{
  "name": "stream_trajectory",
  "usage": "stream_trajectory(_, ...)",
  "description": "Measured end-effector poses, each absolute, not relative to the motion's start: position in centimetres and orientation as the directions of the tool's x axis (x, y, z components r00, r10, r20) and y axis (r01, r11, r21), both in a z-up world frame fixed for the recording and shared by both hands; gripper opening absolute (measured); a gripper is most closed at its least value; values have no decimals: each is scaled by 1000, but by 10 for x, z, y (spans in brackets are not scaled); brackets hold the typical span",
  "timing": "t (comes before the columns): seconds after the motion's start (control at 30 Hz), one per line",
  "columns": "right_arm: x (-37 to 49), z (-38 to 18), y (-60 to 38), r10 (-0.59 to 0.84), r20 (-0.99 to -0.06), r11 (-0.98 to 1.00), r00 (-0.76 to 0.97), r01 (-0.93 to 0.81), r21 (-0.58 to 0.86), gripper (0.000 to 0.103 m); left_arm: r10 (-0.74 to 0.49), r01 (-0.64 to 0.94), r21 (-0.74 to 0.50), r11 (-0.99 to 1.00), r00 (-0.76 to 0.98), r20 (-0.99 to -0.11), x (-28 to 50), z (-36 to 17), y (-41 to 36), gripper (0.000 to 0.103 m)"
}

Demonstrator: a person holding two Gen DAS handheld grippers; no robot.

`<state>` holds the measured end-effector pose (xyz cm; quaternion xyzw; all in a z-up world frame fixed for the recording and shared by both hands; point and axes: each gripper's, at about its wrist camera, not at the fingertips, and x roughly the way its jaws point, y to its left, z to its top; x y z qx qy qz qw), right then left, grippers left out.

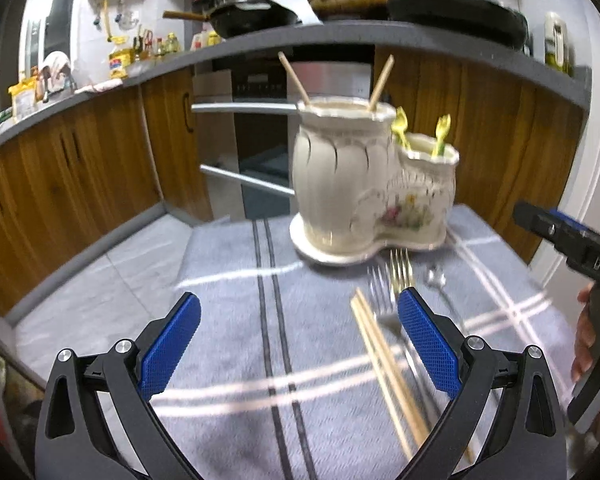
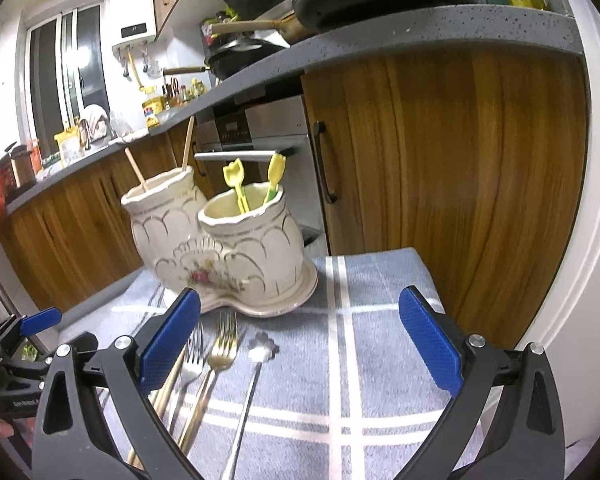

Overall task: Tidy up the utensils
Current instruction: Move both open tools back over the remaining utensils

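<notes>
A cream ceramic double-pot utensil holder (image 1: pixel 364 192) (image 2: pixel 220 240) stands on the blue-grey towel (image 1: pixel 228 320) (image 2: pixel 380 280). Its tall pot holds two wooden chopsticks (image 1: pixel 381 82) (image 2: pixel 136 170); its short pot holds two yellow plastic forks (image 1: pixel 440 136) (image 2: pixel 236 184). On the towel lie a pair of chopsticks (image 1: pixel 384 364) (image 2: pixel 168 384), a silver fork (image 1: pixel 380 292) (image 2: pixel 192 360), a gold fork (image 1: pixel 402 268) (image 2: pixel 222 352) and a flower-bowled spoon (image 1: pixel 436 276) (image 2: pixel 260 352). My left gripper (image 1: pixel 300 340) is open and empty above the towel, left of the loose utensils. My right gripper (image 2: pixel 300 340) is open and empty, right of them.
Wooden cabinets (image 1: pixel 80 168) (image 2: pixel 460 160) and an oven (image 1: pixel 256 140) (image 2: pixel 260 136) stand behind the table under a grey counter (image 1: pixel 340 36) (image 2: pixel 420 28) loaded with pans. The towel's far edge lies just behind the holder. The right gripper's body (image 1: pixel 580 248) shows in the left wrist view.
</notes>
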<state>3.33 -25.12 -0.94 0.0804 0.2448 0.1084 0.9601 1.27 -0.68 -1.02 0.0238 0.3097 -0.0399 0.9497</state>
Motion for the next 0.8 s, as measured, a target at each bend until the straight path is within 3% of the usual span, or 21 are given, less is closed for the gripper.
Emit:
stream_trajectory(0.27,32,-22,-253,250,-503,963,827,-157,219,98,-58,122,35,992,679,-732,13,-40,-14,98)
stream_trajectory(0.8,35,-26,-248,248,-523,965,815,-162,205,98,-53,194,76,978,582,-812,2,-58,-29,95)
